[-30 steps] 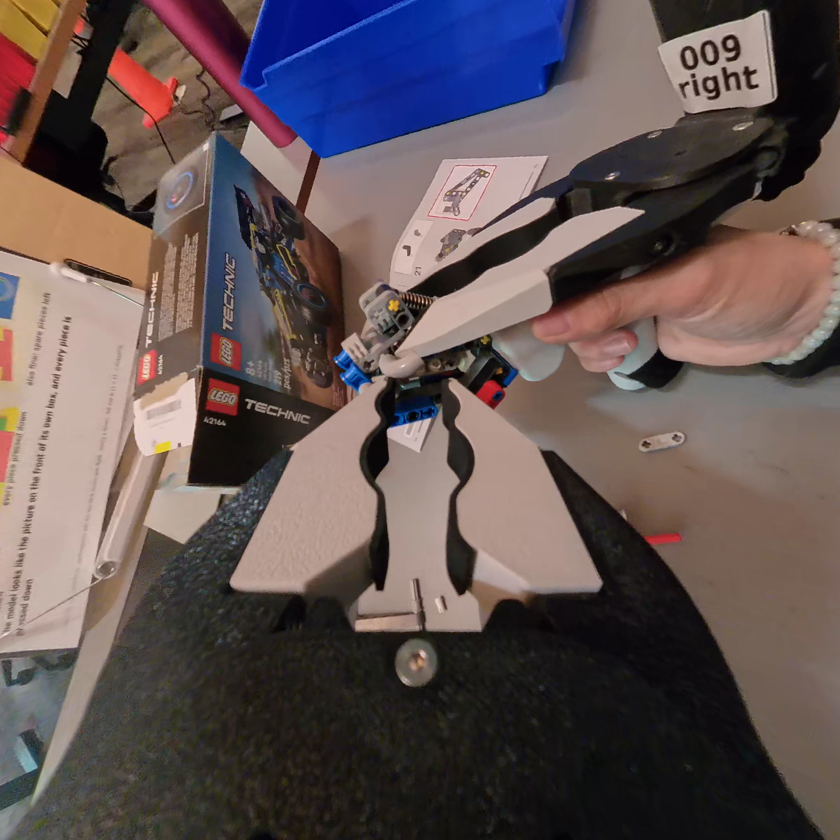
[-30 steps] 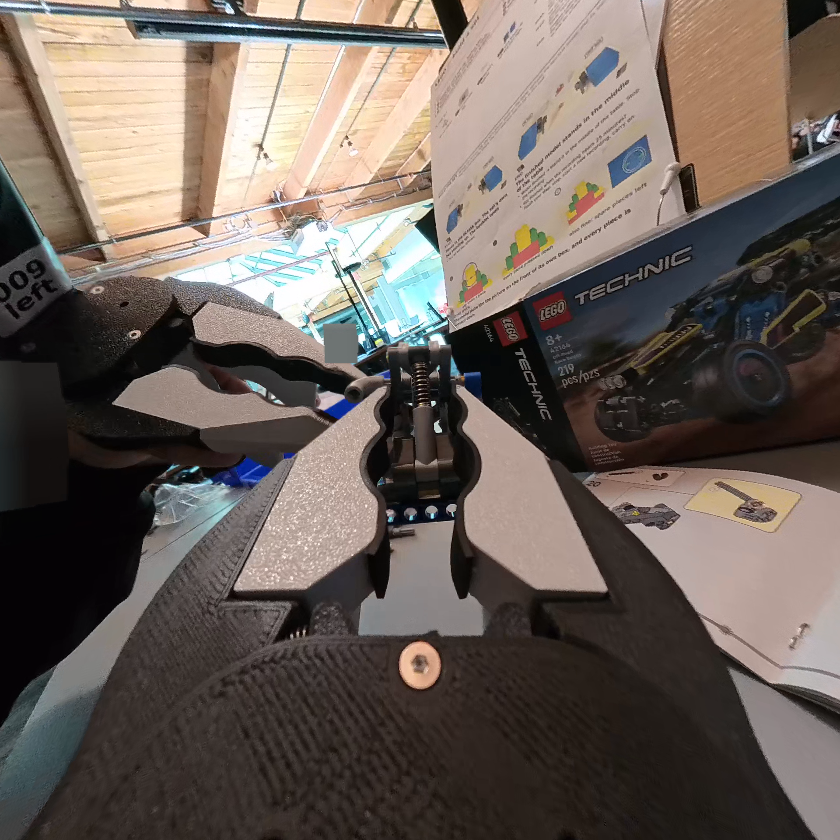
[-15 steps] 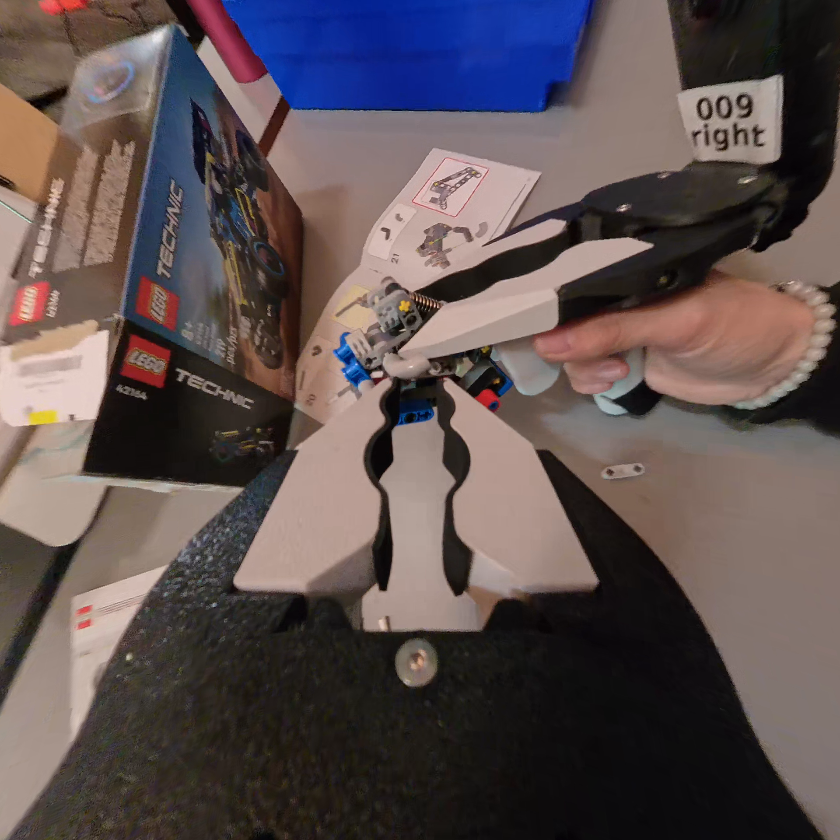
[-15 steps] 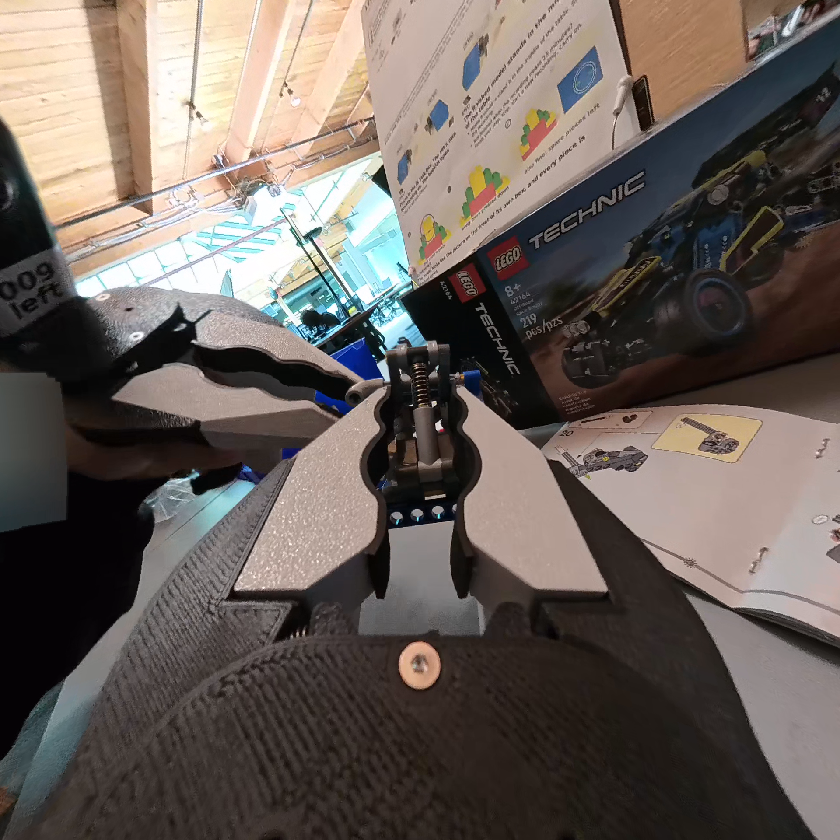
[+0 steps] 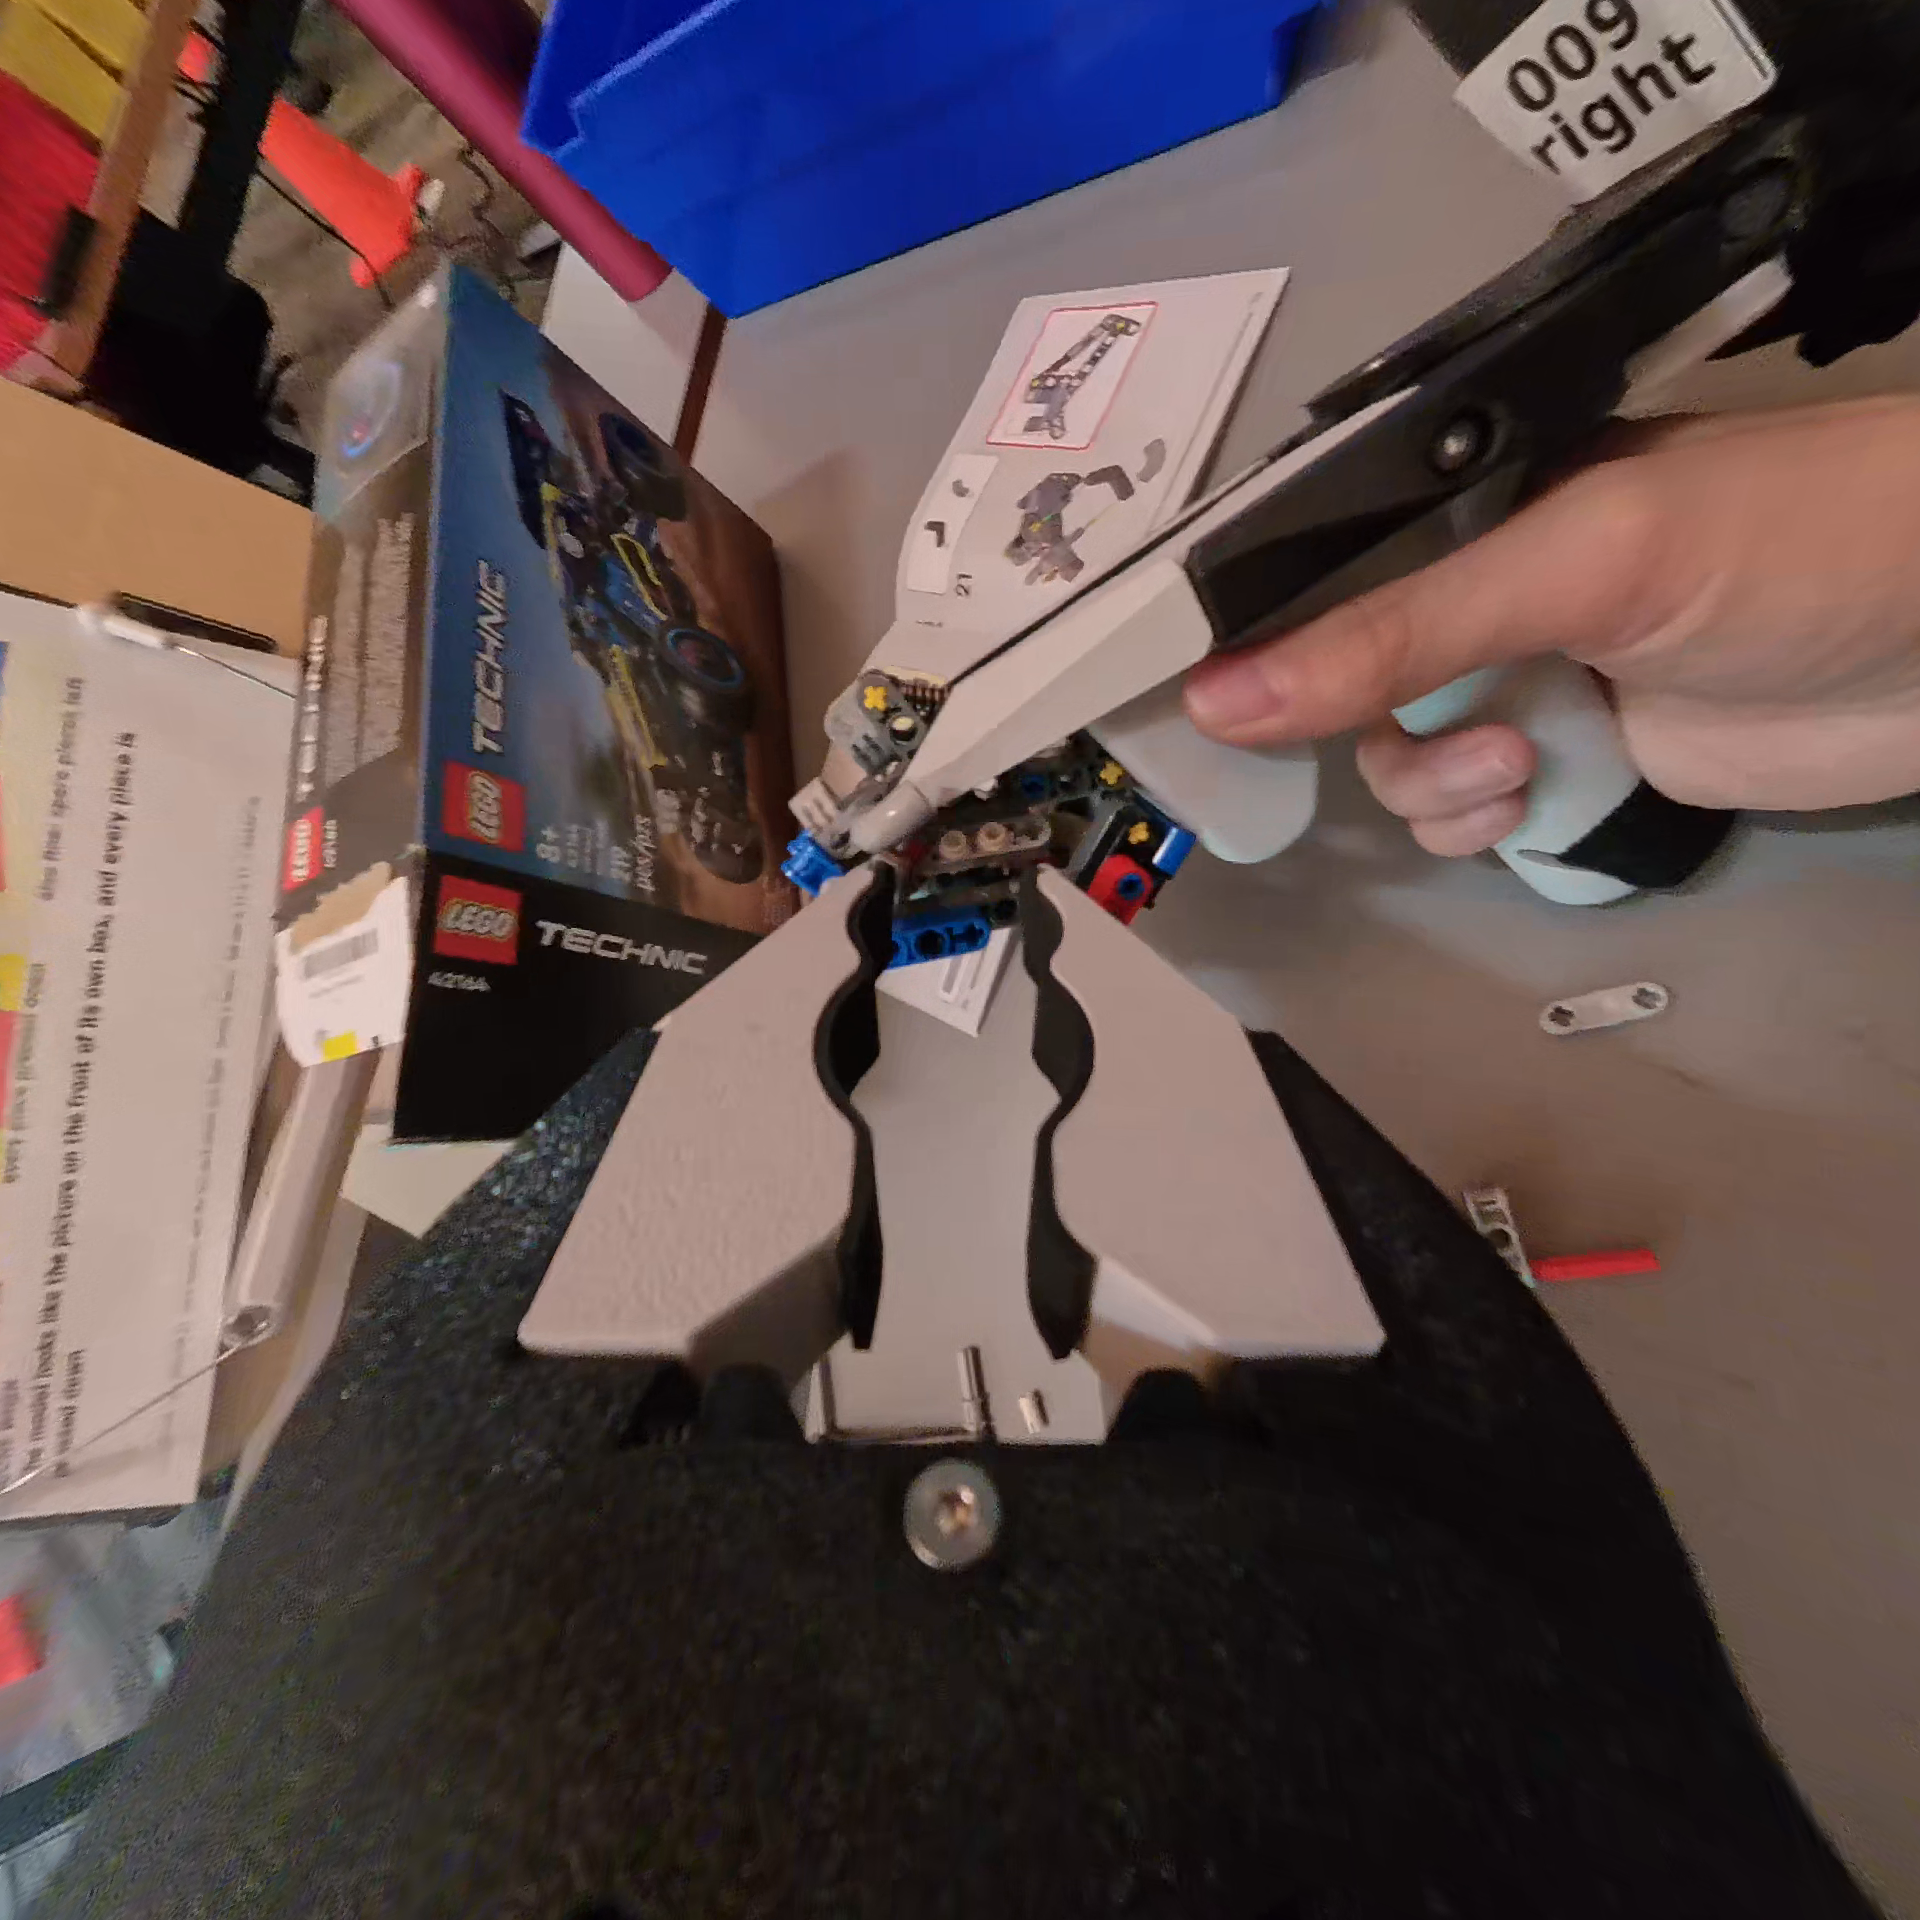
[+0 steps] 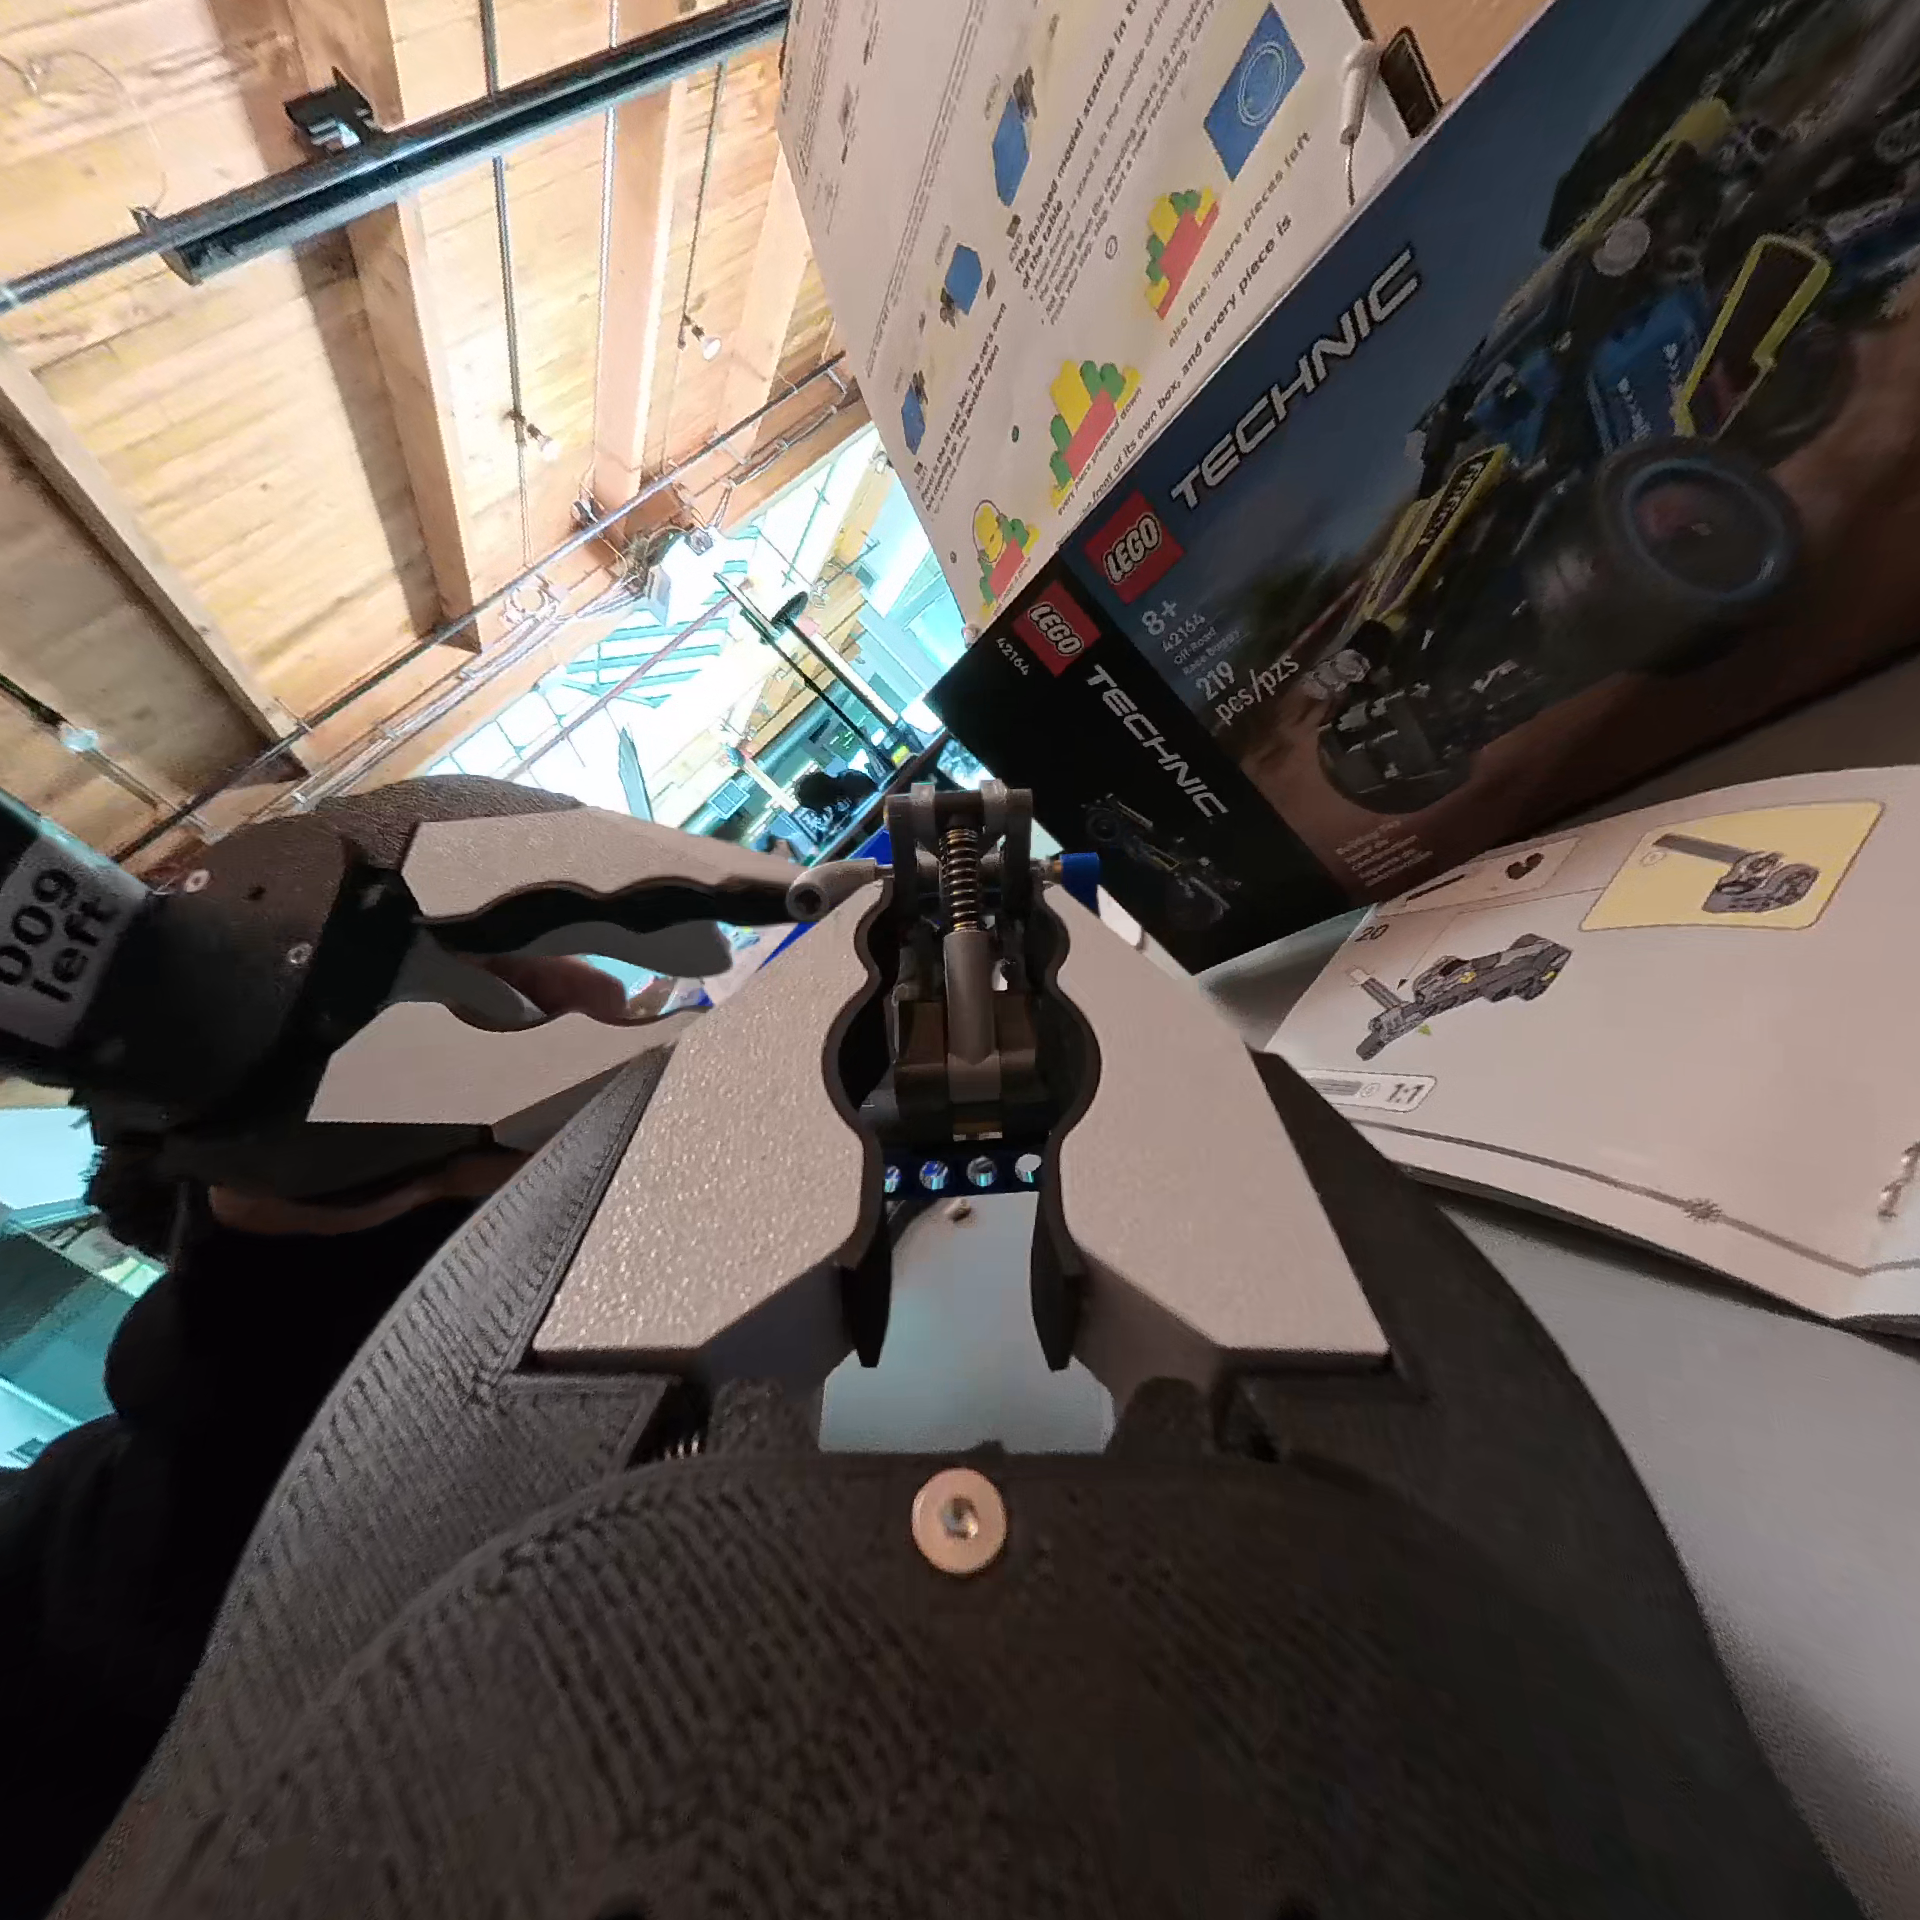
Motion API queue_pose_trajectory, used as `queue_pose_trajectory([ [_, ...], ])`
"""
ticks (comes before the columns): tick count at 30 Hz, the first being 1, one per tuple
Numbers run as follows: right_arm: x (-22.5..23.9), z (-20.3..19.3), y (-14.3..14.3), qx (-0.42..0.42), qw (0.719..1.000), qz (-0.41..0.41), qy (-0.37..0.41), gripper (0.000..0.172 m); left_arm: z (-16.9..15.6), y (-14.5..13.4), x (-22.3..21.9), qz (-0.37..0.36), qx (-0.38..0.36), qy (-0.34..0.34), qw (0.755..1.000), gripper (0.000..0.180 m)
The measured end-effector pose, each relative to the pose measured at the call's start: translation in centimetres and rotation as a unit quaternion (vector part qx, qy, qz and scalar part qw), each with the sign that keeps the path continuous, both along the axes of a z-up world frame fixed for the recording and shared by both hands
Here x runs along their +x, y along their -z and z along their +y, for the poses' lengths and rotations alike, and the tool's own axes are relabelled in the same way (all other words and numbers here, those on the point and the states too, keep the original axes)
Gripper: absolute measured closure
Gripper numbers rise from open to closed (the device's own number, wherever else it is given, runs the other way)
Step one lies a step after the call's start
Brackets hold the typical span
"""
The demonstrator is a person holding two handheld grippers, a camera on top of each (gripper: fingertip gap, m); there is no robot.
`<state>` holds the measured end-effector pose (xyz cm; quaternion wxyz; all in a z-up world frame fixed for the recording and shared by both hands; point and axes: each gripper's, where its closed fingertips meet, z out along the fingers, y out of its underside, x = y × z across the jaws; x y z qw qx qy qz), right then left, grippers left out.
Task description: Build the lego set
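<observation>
My right gripper (image 6: 961, 914) is shut on a small brick-built model (image 6: 966, 997) of grey, black and blue parts with a coil spring, held above the grey table (image 5: 1558, 1143). In the left wrist view the right gripper (image 5: 883, 816) comes in from the right in a person's hand, with the model (image 5: 987, 842) under its fingers. My left gripper (image 5: 956, 894) is open, its fingertips on either side of the model's blue beam (image 5: 935, 935). A small grey elbow piece (image 6: 821, 890) sticks out of the model's left side, right at the left gripper's tip (image 6: 769, 914).
The set's box (image 5: 582, 707) stands to the left; it also shows in the right wrist view (image 6: 1455, 499). An open instruction booklet (image 5: 1101, 416) lies behind the model. A blue bin (image 5: 914, 114) is at the back. A flat grey link (image 5: 1605, 1006) and a red axle (image 5: 1595, 1264) lie on the right. Less than 4 cm separates the two grippers' tips.
My left jaws narrowed around the model's blue beam half a second ago and have now widened again. Both views have tilted. The right gripper keeps its hold on the model.
</observation>
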<state>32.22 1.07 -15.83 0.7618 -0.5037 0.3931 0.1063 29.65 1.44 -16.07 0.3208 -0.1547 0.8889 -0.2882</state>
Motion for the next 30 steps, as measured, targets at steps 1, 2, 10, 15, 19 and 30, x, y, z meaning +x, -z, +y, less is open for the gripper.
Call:
queue_pose_trajectory([
  [1,0.0,0.1,0.0,-0.001,1.0,0.002,-0.002,0.151,0.0,0.2,0.0,0.006,0.0,0.0,1.0,0.161],
  [2,0.0,0.1,0.1,-0.005,1.0,0.002,-0.001,0.151,0.1,0.3,0.0,0.007,0.003,0.001,1.0,0.161],
  [10,0.0,0.4,0.8,-0.024,1.0,0.016,-0.004,0.151,0.2,1.0,0.3,0.047,-0.011,-0.016,0.999,0.152],
  [15,0.1,0.5,1.2,-0.017,0.999,0.041,-0.018,0.152,0.2,1.1,0.3,0.108,-0.042,-0.015,0.993,0.153],
  [19,-0.2,0.8,1.6,-0.02,0.998,0.056,-0.032,0.152,0.6,2.0,0.5,0.111,0.021,0.009,0.994,0.153],
  [30,0.0,0.0,-0.2,-0.048,0.998,-0.045,0.017,0.152,0.0,0.3,0.4,0.186,-0.038,-0.004,0.982,0.163],
])
